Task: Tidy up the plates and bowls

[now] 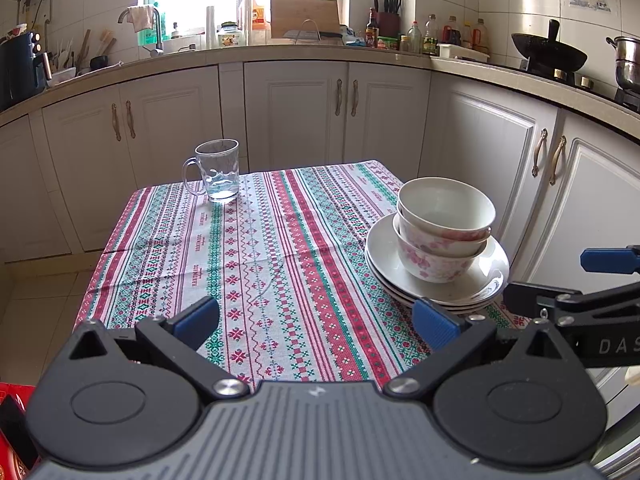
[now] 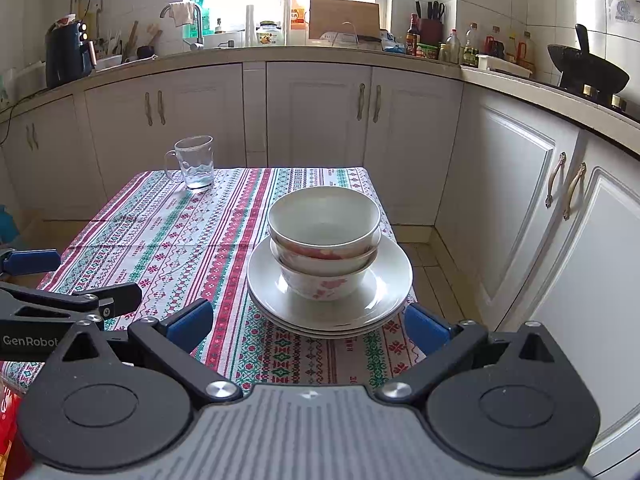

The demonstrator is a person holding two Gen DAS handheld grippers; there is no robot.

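In the left wrist view the right gripper (image 1: 600, 276) runs off the right edge, so its body goes unseen; the pot (image 1: 628, 64) on the stove is likewise cut there; the lower plates (image 2: 332, 330) show only as rims under the top one (their count is hard to fix); the lower bowls (image 2: 326, 280) hide their insides; labels on the counter bottles (image 2: 464, 46) are too small to read.

White plates (image 2: 384, 280); pink-floral white bowls (image 2: 326, 280); tablecloth (image 1: 280, 260) red-green patterned stripes; clear glass mug (image 1: 218, 170).
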